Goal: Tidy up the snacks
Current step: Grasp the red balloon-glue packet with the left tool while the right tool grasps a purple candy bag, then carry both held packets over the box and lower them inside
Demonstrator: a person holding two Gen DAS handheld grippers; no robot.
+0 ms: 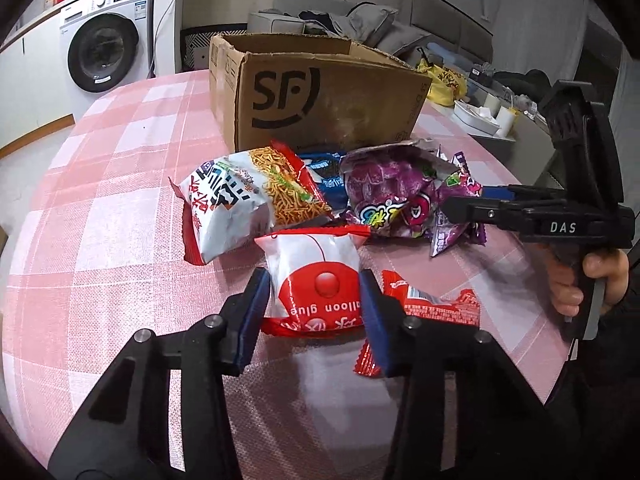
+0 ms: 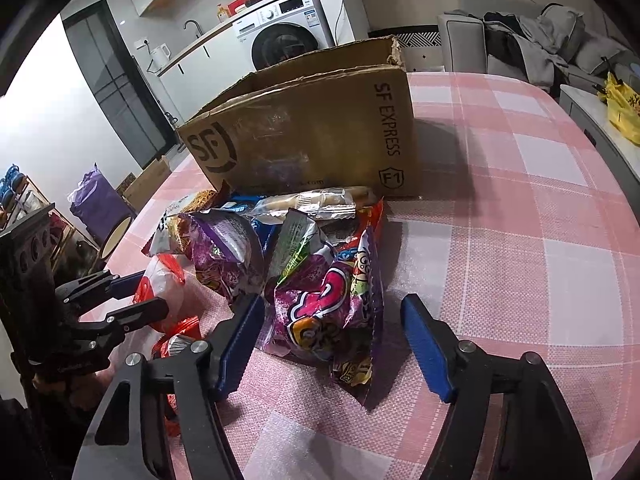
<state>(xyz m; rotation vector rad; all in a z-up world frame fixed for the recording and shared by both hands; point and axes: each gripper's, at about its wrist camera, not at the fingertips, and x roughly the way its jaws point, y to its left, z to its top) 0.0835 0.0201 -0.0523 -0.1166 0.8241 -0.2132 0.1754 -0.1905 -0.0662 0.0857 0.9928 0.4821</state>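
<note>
SF cardboard box (image 1: pixel 320 92) behind snack pile on pink-checked tabletop (image 1: pixel 120 208). Left gripper (image 1: pixel 314 296) jaws clamp the white-red packet (image 1: pixel 316 276); right gripper (image 2: pixel 332 340) jaws wide, straddling purple bag (image 2: pixel 328 304).

Soft, even indoor light, fairly bright. The cardboard box (image 2: pixel 312 136) throws a dark shadow rightward across the tabletop (image 2: pixel 520 208). Glare glints off the purple snack bag (image 2: pixel 332 300). Both fisheye views bow at the edges, with black, blurred corners.
</note>
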